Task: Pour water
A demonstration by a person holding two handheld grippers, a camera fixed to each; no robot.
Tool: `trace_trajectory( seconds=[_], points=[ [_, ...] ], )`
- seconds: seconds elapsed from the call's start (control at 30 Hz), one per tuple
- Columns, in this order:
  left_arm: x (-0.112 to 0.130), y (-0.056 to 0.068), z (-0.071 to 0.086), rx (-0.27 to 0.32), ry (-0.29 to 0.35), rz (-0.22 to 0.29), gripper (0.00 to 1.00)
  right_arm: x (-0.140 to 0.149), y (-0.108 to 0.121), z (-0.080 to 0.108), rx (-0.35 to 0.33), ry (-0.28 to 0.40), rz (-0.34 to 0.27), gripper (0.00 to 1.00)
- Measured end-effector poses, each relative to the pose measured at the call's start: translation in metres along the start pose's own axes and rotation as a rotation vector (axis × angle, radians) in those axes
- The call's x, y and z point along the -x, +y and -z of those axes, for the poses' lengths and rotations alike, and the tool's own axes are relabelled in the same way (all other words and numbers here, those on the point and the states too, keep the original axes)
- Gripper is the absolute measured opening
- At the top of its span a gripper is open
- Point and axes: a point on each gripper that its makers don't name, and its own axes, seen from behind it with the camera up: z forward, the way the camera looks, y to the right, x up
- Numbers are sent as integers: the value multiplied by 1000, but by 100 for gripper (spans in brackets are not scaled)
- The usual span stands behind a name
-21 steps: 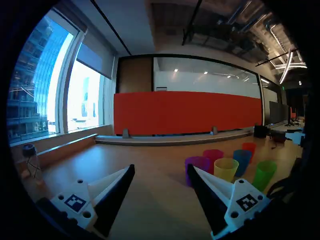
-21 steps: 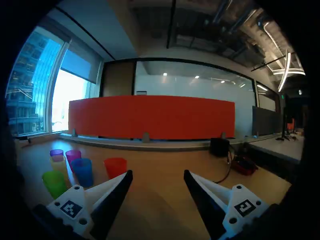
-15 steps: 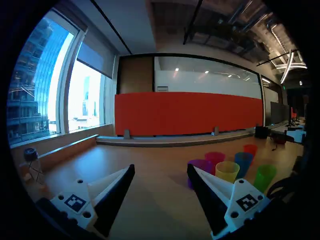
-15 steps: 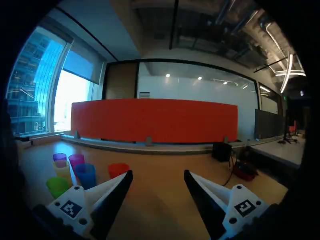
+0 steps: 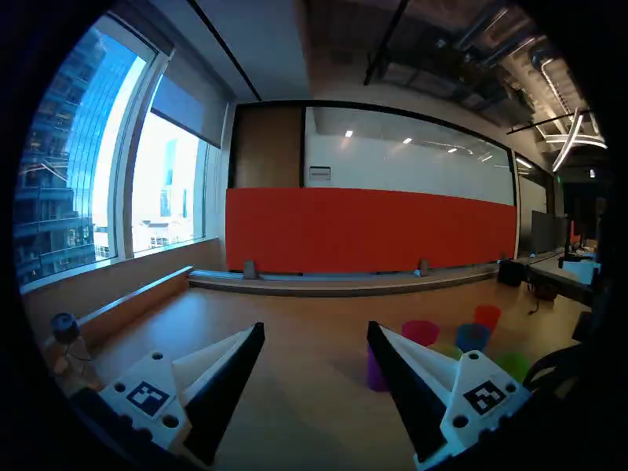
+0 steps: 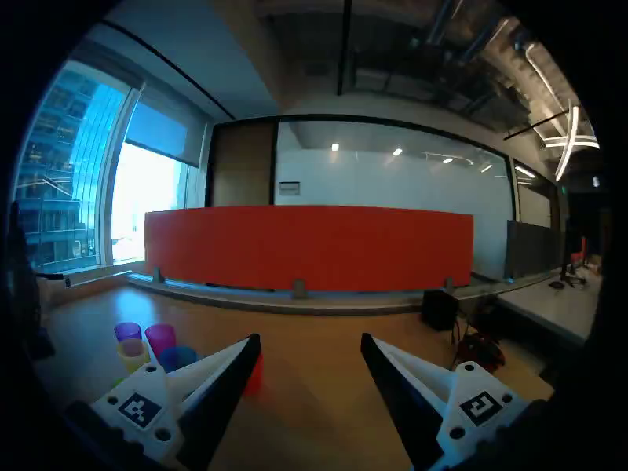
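Observation:
Several coloured plastic cups stand grouped on a wooden table. In the left gripper view a pink cup (image 5: pixel 421 331), a blue cup (image 5: pixel 473 337), a red cup (image 5: pixel 487 315) and a purple cup (image 5: pixel 376 372) show behind my right finger. My left gripper (image 5: pixel 314 369) is open and empty, well short of them. In the right gripper view a purple cup (image 6: pixel 128 331), a pink cup (image 6: pixel 161 338), a yellow cup (image 6: pixel 133 353) and a blue cup (image 6: pixel 177 358) sit at lower left, partly behind the left finger. My right gripper (image 6: pixel 308 369) is open with nothing between its fingers.
A long orange partition (image 5: pixel 369 229) closes the far side of the table (image 5: pixel 314 392). Tall windows (image 5: pixel 78 196) run along the left. A black box (image 6: pixel 439 309) and cables (image 6: pixel 479 349) lie at right in the right gripper view. A small dark stand (image 5: pixel 67 330) sits at far left.
Both views have tilted upward: the cups have slid lower in each frame and are more hidden behind the fingers. Both grippers stay open.

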Motion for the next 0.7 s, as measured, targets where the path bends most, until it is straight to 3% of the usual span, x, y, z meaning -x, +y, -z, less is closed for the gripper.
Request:
trace_trajectory(
  seconds=[0.47,0.7],
  points=[
    [-60,1,-4,43,-3,-17,97,-63,0,-2,-23,5,9,99],
    [-92,0,-5,58,6,-25,97,-85,-1,-7,-24,-24,28,99]
  ],
)
